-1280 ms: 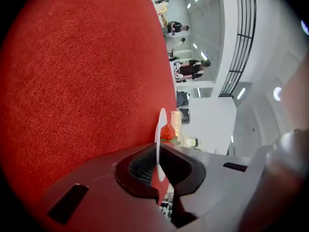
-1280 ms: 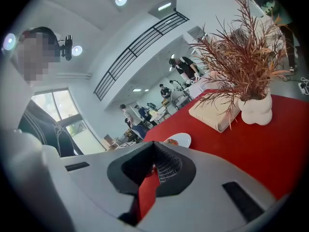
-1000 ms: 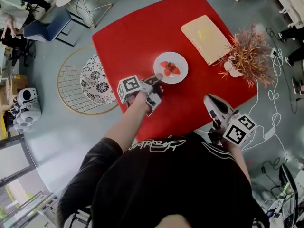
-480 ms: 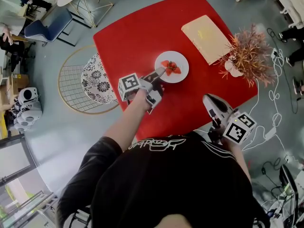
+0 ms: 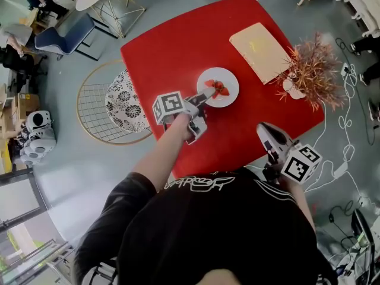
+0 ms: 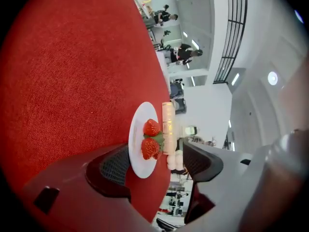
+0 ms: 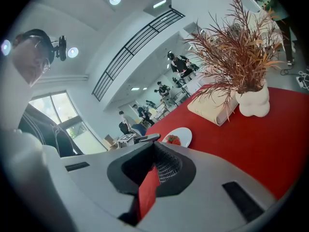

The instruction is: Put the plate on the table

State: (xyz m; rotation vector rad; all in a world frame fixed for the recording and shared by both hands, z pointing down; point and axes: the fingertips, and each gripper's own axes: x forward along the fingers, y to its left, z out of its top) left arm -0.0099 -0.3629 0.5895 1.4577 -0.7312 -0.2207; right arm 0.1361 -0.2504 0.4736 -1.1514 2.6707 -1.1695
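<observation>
Red table [image 5: 166, 46] bears the round white plate [image 5: 229, 81], lying flat, with strawberries [image 5: 217, 88] on it. The left gripper view alone shows the left gripper [image 5: 200, 100] jaws, just opening, spread around its rim. The right gripper [image 5: 264, 129] sits well apart, its jaws pressed together.

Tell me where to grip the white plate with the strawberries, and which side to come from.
Grip the plate at its near rim, coming in low from the person's side. It lies flat on the red table with strawberries in the middle, leaving only the thin edge free. The left gripper, fingers just opened, straddles that rim.
</observation>
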